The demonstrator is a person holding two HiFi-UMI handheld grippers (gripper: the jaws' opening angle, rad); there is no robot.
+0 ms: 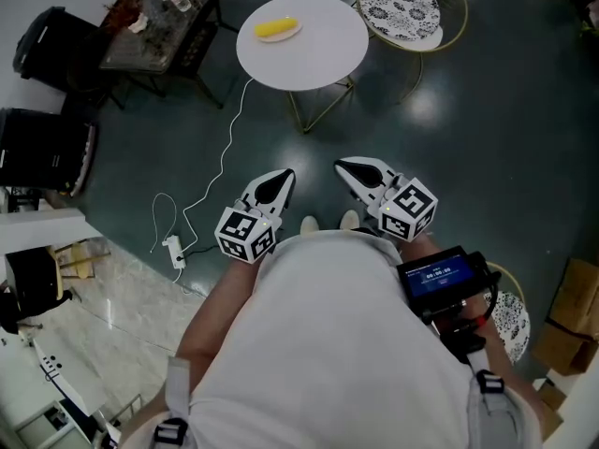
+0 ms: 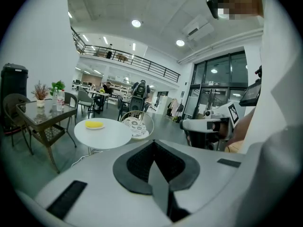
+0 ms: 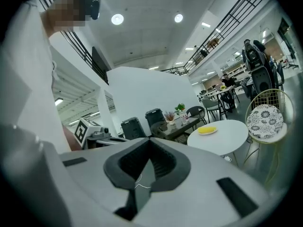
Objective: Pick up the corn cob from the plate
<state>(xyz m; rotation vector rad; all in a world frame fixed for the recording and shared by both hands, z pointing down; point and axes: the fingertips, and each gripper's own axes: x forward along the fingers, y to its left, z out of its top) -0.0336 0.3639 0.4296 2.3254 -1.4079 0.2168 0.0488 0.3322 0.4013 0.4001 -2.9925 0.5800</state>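
Left hand-held gripper (image 1: 284, 178) and right hand-held gripper (image 1: 348, 168), both white-shelled, are hovering side by side in the head view. They are well apart from the round white counter (image 1: 318, 59), where the yellow corn cob (image 1: 276, 28) is lying on a small plate (image 1: 284, 37). In the left gripper view, the dark textured pads are pressing together on nothing. In the right gripper view, the jaws are likewise meeting, empty, with the cob lying far ahead.
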